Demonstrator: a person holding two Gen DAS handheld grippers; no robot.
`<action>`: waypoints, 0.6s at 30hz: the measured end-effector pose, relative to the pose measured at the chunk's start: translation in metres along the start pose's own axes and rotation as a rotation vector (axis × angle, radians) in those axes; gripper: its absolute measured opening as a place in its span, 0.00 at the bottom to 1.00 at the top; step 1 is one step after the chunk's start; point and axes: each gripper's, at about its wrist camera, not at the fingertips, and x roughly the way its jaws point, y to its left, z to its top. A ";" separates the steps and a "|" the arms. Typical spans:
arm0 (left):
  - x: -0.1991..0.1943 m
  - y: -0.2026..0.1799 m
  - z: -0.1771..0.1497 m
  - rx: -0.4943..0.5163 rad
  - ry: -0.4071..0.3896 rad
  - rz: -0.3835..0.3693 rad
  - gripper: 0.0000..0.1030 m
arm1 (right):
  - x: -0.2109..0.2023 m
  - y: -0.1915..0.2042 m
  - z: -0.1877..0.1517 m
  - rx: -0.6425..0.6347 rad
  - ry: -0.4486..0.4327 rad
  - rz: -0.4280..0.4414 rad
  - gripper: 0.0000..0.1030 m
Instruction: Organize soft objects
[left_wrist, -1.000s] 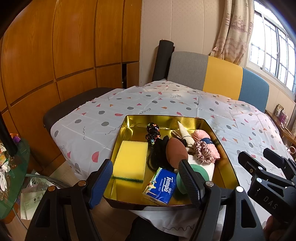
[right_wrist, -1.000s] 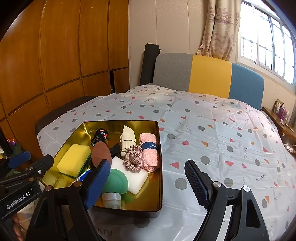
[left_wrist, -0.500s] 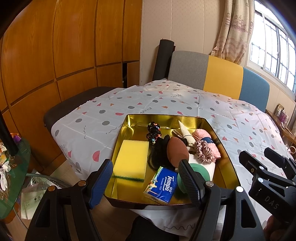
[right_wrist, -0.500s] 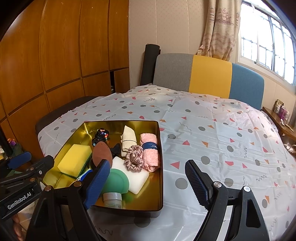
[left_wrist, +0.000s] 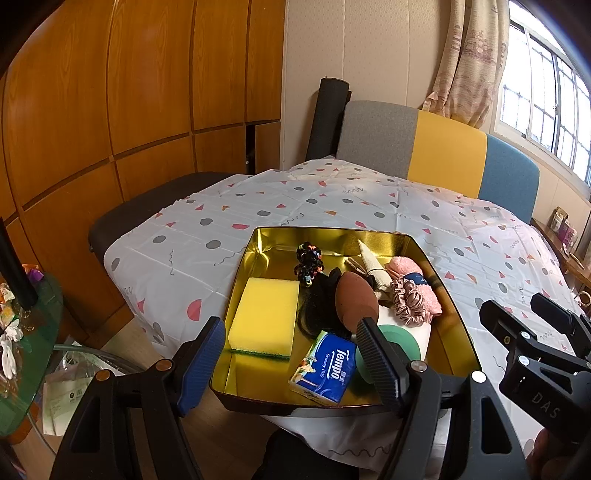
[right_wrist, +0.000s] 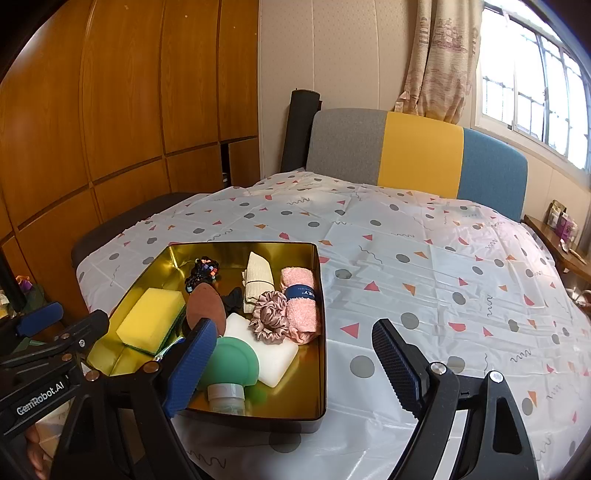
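While both grippers hover empty, fingers spread: left gripper (left_wrist: 291, 354), right gripper (right_wrist: 293, 360), jaws just widening. Gold tin (right_wrist: 321, 332) on spotted tablecloth (right_wrist: 443, 280): yellow sponge (left_wrist: 264, 317), tissue pack (left_wrist: 325, 367), pink towel (right_wrist: 301, 306), scrunchie (right_wrist: 271, 319), possibly makeup sponge (left_wrist: 356, 301).

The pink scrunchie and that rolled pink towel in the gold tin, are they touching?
Touching. In the right wrist view the scrunchie lies pressed against the side of the towel, overlapping its edge with no gap.
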 end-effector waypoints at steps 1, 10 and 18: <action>0.000 0.000 0.000 0.001 0.001 0.001 0.72 | 0.000 0.000 0.000 0.001 0.001 0.000 0.84; 0.000 0.000 0.000 0.004 0.004 0.002 0.72 | -0.001 -0.001 0.000 0.001 0.001 0.001 0.84; -0.001 -0.002 0.000 0.008 -0.009 0.012 0.72 | 0.000 -0.002 -0.001 0.006 0.003 -0.001 0.84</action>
